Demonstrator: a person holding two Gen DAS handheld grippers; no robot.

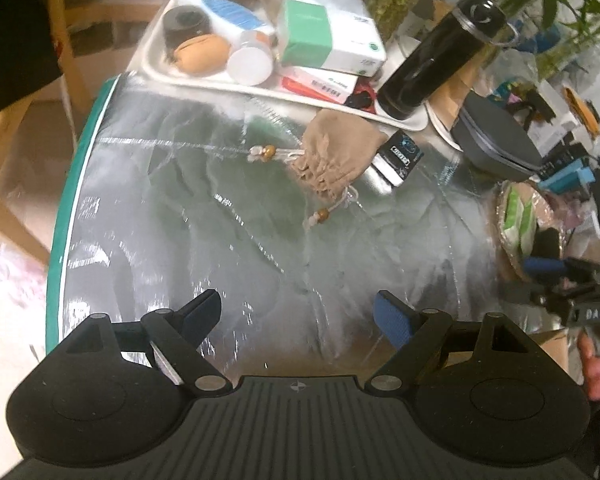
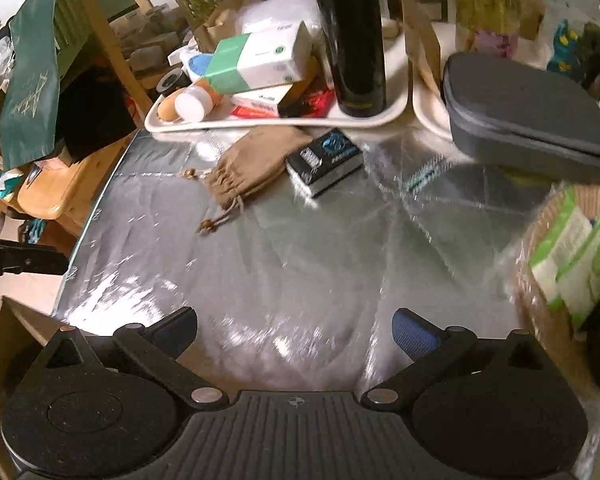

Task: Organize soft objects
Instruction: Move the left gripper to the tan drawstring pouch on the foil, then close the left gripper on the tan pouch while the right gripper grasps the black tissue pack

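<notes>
your left gripper (image 1: 298,316) sits closest, jaws spread wide with nothing between them, angled down over the crinkled silver foil sheet (image 1: 220,240). your right gripper (image 2: 294,330) is the same in its own view: wide apart and empty above bare foil. further out, the tan drawstring pouch (image 1: 334,156) lies flat on the foil, its beaded cords trailing toward you, touching a small dark packet (image 1: 398,158) beside it and lying just in front of the white tray (image 1: 156,68). a black bottle (image 1: 440,56) stands on that tray's far end, and a grey zip case (image 2: 528,120) rests off to the right. judging from this, the sorting has barely begun: the pouch is untouched, neither gripper has reached it, and everything is left to do.
</notes>
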